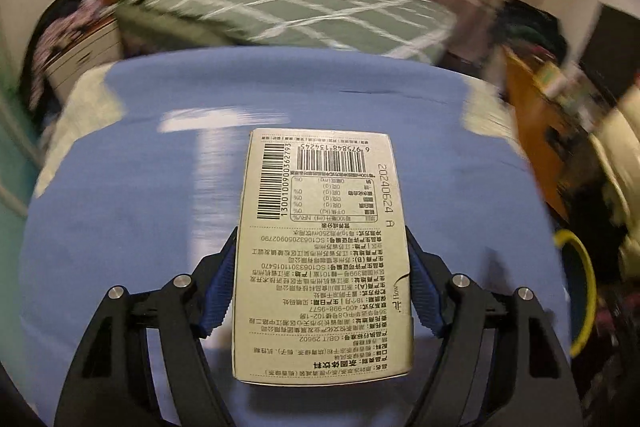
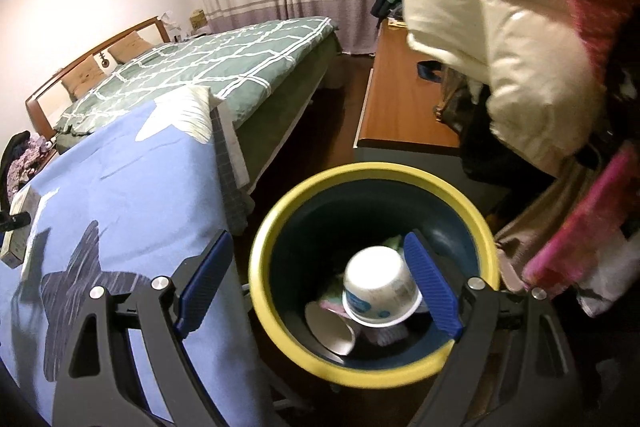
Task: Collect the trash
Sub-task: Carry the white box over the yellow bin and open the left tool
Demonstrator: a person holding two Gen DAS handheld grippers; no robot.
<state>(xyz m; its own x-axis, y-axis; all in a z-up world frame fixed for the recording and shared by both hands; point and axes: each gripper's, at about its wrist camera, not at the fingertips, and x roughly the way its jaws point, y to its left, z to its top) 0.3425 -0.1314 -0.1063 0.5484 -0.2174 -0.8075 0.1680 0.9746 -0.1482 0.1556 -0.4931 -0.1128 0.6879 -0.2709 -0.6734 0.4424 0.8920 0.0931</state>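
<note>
**Box gripped, bin not yet reached**

Your left tool (image 1: 322,281) pinches the box (image 1: 324,255) by its long sides, over the blue cloth (image 1: 120,227). Your right tool (image 2: 318,283) stands spread and empty above the bin (image 2: 472,211), cup (image 2: 380,291) inside. Risk: the grip sits low, so a fast swing could twist the box loose short of the rim.

Bin (image 2: 280,227) mouth unobstructed, puffy jacket (image 2: 500,47) overhanging beside
</note>
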